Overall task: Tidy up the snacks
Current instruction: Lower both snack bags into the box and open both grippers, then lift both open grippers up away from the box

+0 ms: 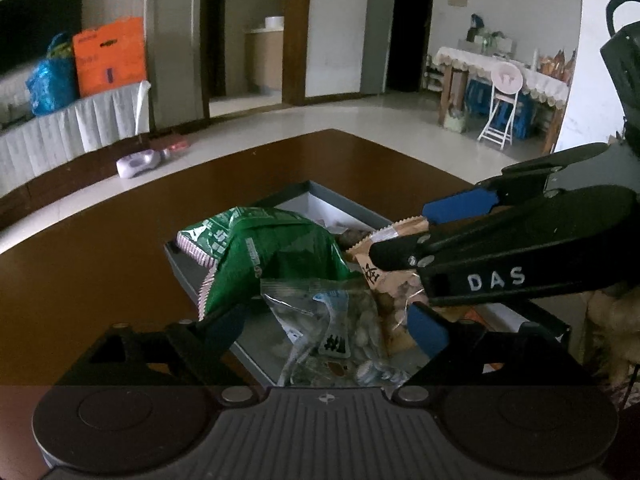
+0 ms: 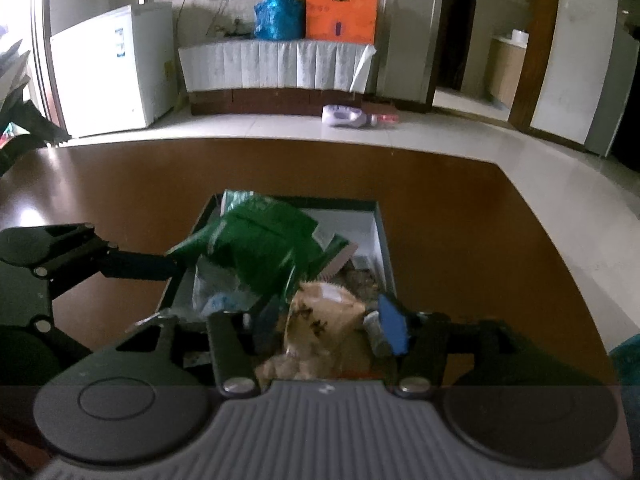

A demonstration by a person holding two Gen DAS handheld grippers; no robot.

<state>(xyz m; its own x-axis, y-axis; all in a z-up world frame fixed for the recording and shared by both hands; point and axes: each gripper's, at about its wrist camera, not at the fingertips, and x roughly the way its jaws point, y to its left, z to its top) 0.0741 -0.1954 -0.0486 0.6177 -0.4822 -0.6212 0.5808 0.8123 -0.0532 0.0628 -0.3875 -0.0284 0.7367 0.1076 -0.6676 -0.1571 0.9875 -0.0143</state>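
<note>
So both grippers sit low in frame over the grey tray point(image 1: 182, 268) mid-desk point(image 1: 100, 264). Left gripper point(image 1: 326, 326): jaws spread, clear snack bag point(image 1: 340, 332) lying loose between. Right gripper point(image 2: 330, 326): jaws apart around the tan packet point(image 2: 324, 320). Green bag point(image 2: 256, 248) lies just behind.
</note>
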